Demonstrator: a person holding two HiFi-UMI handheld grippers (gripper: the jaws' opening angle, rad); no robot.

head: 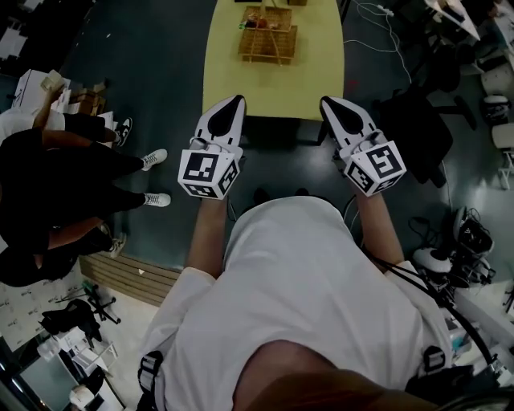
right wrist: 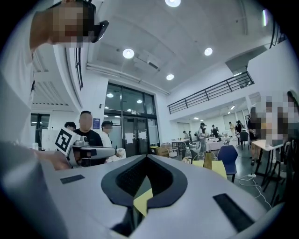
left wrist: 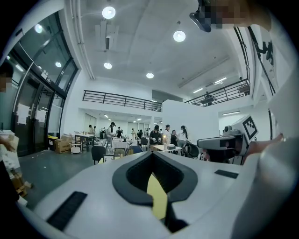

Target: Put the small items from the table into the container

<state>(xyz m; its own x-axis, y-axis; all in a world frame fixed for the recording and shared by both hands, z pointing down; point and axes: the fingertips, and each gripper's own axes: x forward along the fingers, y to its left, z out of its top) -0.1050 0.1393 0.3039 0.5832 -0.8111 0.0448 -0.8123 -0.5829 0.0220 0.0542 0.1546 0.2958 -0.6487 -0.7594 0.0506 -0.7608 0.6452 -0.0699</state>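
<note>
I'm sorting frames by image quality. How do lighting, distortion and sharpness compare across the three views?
Head view: dim overall, floor nearly black, yet the table and basket stay readable. Left gripper view: heavy fisheye, dark corners, ceiling lamps blown out. Right gripper view: same fisheye and glare; the far people look small and soft.

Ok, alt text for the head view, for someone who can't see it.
From above, a person holds the left gripper and right gripper, both shut and empty, near a yellow table with a basket at its far end.
</note>
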